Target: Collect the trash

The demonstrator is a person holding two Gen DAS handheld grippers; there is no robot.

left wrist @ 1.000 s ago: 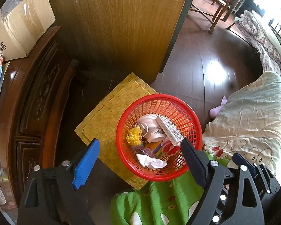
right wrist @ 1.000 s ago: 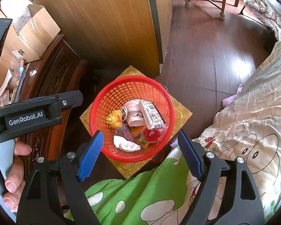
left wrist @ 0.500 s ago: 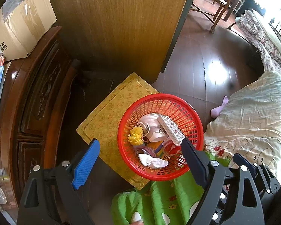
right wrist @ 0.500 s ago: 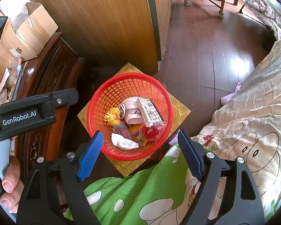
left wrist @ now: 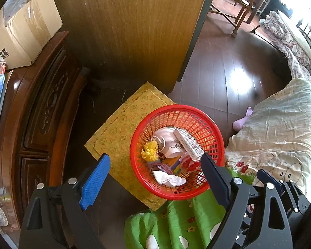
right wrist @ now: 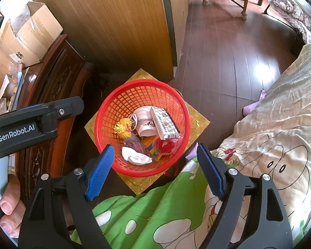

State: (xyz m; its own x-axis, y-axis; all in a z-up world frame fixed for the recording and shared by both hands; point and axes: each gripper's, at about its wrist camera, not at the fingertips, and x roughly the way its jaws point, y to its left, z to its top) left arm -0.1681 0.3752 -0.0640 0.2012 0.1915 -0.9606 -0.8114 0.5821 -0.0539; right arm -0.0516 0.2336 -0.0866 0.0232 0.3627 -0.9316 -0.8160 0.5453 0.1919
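Above the basket point(right wrist: 105, 112), tongs point(right wrist: 155, 170) (spread).

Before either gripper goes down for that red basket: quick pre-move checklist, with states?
1. Left gripper open, nothing between the pads: ok.
2. Right gripper open, empty: ok.
3. Red basket upright on the yellow mat: ok.
4. Trash inside the basket, white tissue and carton below the rim: ok.
5. Green blanket crowding the basket's near side: not ok.
6. Loose trash elsewhere on the floor: cannot tell.
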